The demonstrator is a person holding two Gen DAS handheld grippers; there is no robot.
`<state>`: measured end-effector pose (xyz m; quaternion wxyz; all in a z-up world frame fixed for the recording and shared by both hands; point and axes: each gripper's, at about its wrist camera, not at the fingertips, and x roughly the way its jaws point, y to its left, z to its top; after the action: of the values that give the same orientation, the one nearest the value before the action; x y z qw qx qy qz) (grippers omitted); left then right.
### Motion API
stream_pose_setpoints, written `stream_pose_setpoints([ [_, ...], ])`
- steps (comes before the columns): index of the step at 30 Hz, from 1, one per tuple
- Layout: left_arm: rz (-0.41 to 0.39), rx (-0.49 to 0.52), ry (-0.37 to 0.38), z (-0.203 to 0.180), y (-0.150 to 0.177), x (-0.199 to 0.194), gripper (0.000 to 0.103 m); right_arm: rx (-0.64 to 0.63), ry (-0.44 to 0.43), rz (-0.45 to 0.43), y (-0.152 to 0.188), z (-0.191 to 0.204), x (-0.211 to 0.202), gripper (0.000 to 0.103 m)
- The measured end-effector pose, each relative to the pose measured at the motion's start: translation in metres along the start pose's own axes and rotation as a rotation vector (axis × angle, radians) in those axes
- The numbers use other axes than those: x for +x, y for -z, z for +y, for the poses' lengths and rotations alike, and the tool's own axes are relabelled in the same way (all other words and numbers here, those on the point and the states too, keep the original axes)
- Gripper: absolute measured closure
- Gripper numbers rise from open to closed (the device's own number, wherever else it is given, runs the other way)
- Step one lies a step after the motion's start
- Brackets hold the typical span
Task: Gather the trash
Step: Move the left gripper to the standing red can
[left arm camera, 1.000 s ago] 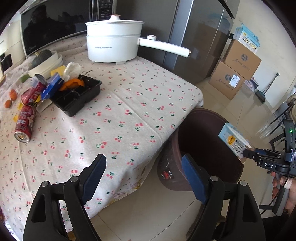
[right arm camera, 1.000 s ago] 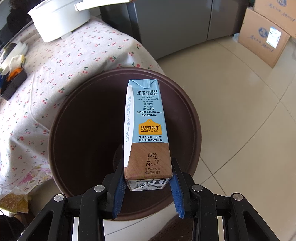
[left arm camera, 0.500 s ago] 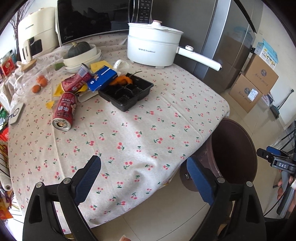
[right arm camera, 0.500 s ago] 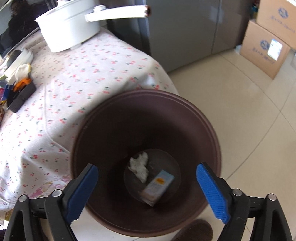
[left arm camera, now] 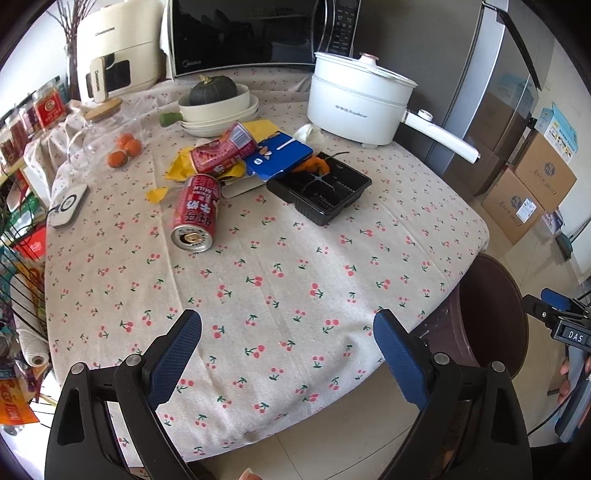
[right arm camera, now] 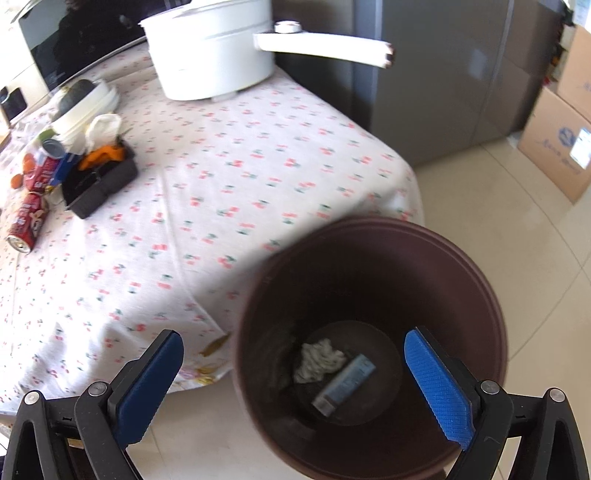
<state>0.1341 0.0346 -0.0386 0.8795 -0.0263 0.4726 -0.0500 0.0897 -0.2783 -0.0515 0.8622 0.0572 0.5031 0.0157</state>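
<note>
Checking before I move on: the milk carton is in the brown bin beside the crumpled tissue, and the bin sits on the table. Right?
Not quite. The right wrist view shows the brown bin standing on the floor beside the table, not on it. The milk carton does lie inside, beside the crumpled tissue.

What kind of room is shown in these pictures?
Most likely a home kitchen or dining corner: a microwave and an electric pot stand on a table with a cherry-print cloth, beside a tall grey fridge.

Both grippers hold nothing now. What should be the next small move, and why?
Probably move the left gripper forward over the table to the nearer red can. The milk carton already lies in the brown bin, the right gripper is opening with nothing between its jaws, and this can lies alone, closest to the left fingers.
</note>
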Motion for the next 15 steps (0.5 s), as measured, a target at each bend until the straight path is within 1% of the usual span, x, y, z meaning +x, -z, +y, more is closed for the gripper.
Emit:
stream_pose_setpoints([
  [4,-0.001,-0.041,-0.024,0.024,-0.004,-0.002,0.007,-0.030,-0.022,-0.009,-0.010,0.024,0.001,0.004],
  [7,0.000,-0.093,-0.037,0.048,-0.010,-0.004,0.007,-0.053,-0.037,-0.017,-0.018,0.045,0.004,0.004],
  [11,0.005,-0.196,-0.039,0.090,-0.023,-0.004,0.007,-0.056,-0.064,-0.018,-0.027,0.068,0.010,0.003],
  [15,0.026,-0.306,-0.010,0.127,-0.035,0.007,0.007,-0.049,-0.102,-0.016,-0.038,0.092,0.019,0.003],
])
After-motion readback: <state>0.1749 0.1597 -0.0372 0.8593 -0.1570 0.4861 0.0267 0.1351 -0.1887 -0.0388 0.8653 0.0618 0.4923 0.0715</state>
